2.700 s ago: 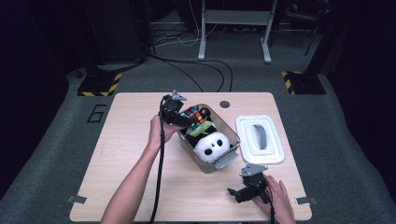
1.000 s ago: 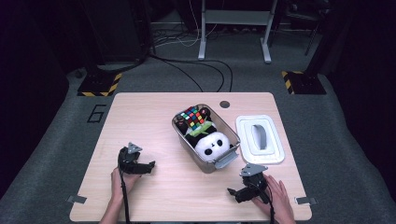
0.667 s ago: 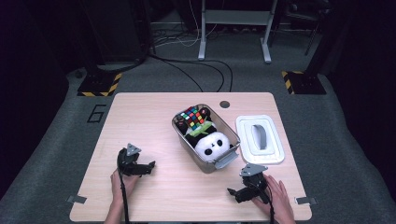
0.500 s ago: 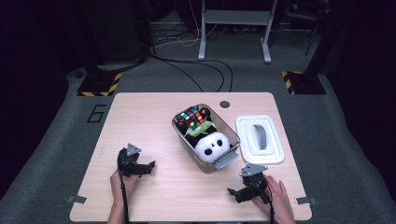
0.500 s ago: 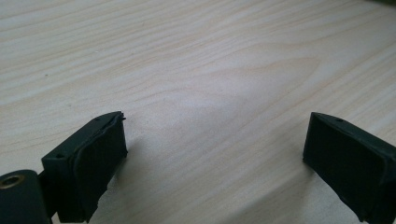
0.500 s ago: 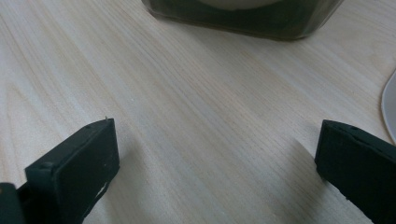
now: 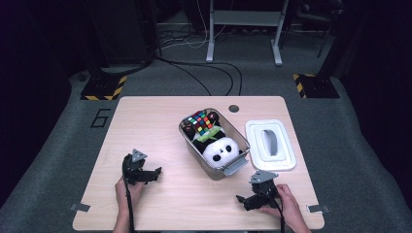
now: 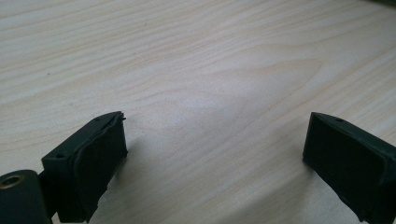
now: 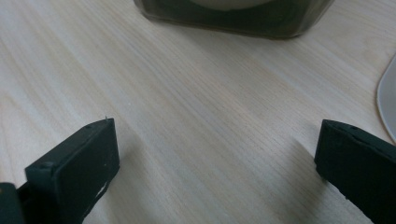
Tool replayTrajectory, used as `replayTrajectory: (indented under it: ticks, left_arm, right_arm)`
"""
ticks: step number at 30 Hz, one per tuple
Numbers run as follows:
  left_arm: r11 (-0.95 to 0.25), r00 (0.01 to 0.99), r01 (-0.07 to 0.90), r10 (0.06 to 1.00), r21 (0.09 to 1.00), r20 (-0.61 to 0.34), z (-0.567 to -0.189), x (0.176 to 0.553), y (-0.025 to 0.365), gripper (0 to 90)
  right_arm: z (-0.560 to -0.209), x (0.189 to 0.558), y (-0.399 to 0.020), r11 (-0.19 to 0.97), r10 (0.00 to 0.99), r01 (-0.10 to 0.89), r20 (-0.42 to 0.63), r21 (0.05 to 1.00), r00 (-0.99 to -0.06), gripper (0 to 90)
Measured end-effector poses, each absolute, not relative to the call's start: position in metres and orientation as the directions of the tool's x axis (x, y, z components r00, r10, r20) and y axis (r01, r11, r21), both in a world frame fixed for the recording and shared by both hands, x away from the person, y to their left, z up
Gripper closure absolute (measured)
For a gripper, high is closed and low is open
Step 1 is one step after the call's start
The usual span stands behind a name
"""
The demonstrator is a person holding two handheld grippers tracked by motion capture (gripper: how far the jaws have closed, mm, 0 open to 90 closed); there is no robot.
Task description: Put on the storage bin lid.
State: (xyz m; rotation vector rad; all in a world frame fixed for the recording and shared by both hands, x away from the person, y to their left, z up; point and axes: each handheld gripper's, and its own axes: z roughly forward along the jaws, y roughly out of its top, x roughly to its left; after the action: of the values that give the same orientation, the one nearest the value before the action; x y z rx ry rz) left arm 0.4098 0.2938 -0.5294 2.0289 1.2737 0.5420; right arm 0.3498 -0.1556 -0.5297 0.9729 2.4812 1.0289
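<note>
A clear plastic bin [image 7: 190, 141] stands mid-table and holds a colourful puzzle cube [image 7: 201, 120] at its far end and a panda plush [image 7: 221, 148] at its near end. Its white lid [image 7: 270, 144] lies flat to the right of it. My left gripper [image 7: 154, 174] rests on the table at the near left, open, with bare wood between its jaws [image 8: 215, 154]. My right gripper [image 7: 241, 200] rests near the front edge at the right, open and holding nothing [image 9: 215, 163]. The bin's wall [image 9: 233, 18] lies just ahead of it.
The wooden table [image 7: 145, 126] has a small round hole [image 7: 233, 108] at its back edge. Grey carpet with cables and a desk frame lies beyond. The lid's edge [image 9: 386, 93] shows at the right of the right gripper view.
The left hand drew its gripper back from the bin's far end to the near left of the table, where it has since stayed still. The right gripper has not moved.
</note>
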Motion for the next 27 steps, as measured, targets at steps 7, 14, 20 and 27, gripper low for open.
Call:
replayTrajectory:
  ticks: [7,14,20,27]
  left_arm:
    - [-0.290,0.430,0.619,0.903,0.730,-0.006,-0.530,0.410,0.293,5.9]
    - [-0.292,0.431,0.617,0.902,0.731,-0.004,-0.530,0.409,0.294,5.9]
    - [-0.283,0.421,0.616,0.907,0.735,-0.004,-0.530,0.407,0.293,5.9]
    - [-0.283,0.421,0.616,0.907,0.735,-0.004,-0.530,0.407,0.293,5.9]
  right_arm:
    - [-0.530,0.349,-0.151,0.495,0.716,0.504,-0.004,0.707,-0.698,0.0]
    - [-0.529,0.347,-0.156,0.506,0.707,0.504,-0.001,0.700,-0.707,0.0]
    - [-0.527,0.352,-0.153,0.507,0.723,0.521,-0.009,0.687,-0.691,0.0]
    - [-0.517,0.357,-0.167,0.431,0.793,0.540,-0.017,0.723,-0.609,0.0]
